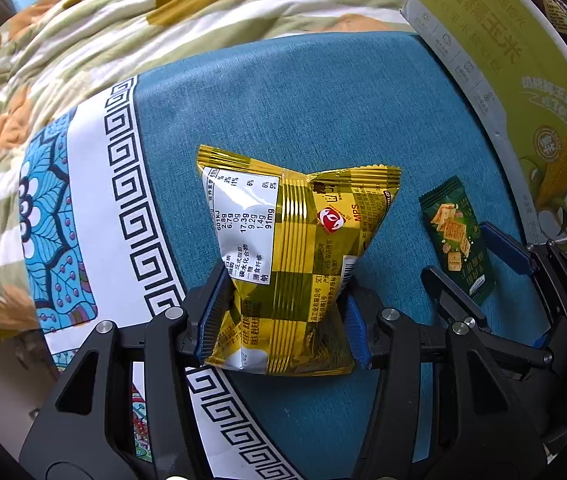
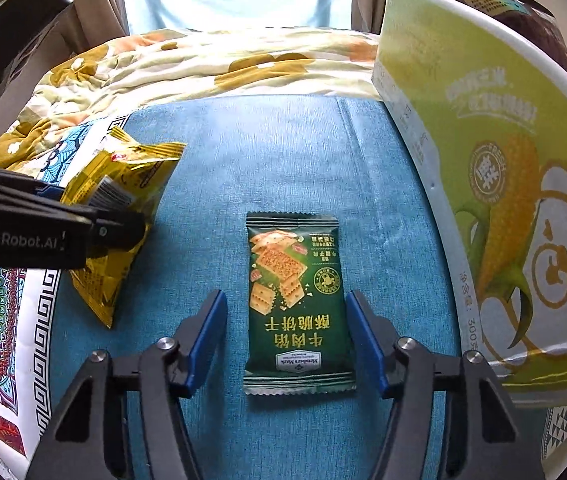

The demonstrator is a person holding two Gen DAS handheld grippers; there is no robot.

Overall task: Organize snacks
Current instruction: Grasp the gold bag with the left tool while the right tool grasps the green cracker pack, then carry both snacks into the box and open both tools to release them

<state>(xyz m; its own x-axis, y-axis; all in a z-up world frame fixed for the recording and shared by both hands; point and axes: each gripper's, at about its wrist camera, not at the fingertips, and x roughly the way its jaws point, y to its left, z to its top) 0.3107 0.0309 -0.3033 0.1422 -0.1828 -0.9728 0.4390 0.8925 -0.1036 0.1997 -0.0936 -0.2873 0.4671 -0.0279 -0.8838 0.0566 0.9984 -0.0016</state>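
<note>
Jaws pinch crinkly gold foil bag point(image 1: 283, 264); flat green packet point(image 2: 297, 304) between open right jaws.

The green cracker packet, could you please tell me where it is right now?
In the right wrist view, the green packet lies flat on the blue cloth between the open right claw fingers, with the corn box to its right.

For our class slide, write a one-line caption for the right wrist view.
Open right gripper straddles a green cracker packet on blue cloth.

Glossy foil snack bag point(image 1: 283, 264) on matt woven tablecloth point(image 1: 303, 112).
</note>
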